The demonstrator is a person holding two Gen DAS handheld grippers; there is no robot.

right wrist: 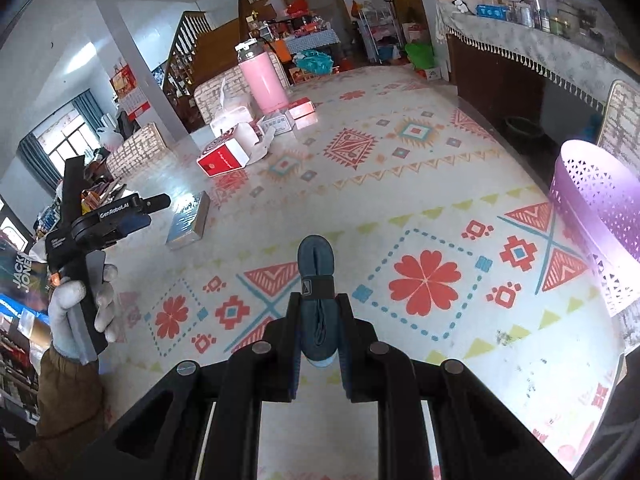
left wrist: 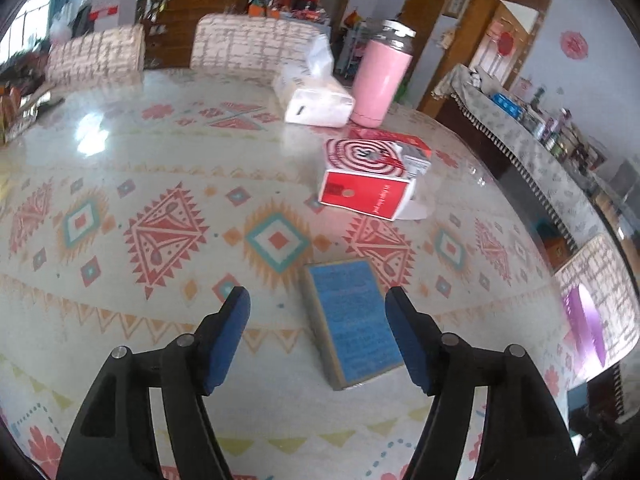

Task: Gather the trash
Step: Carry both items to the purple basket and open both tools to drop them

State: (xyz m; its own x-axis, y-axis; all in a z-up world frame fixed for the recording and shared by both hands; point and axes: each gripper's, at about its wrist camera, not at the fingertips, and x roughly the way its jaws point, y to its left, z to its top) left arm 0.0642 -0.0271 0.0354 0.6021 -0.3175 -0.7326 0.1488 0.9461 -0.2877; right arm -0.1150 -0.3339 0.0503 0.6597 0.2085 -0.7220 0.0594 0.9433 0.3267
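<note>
The left tongs (left wrist: 318, 300) gape apart over the blue box (left wrist: 352, 322) at lower centre. Only the right wrist view shows the right tongs (right wrist: 318, 300) clamped on a rolled blue strap (right wrist: 316, 280), the purple basket (right wrist: 600, 216) at right edge, and the gloved hand (right wrist: 80, 304) lower left above the table (right wrist: 400, 184).

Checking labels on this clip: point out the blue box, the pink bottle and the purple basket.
blue box (left wrist: 352, 320), left wrist view, middle of its blue top face.
pink bottle (left wrist: 382, 78), left wrist view, middle of its pink body.
purple basket (right wrist: 592, 216), right wrist view, its perforated wall.
</note>
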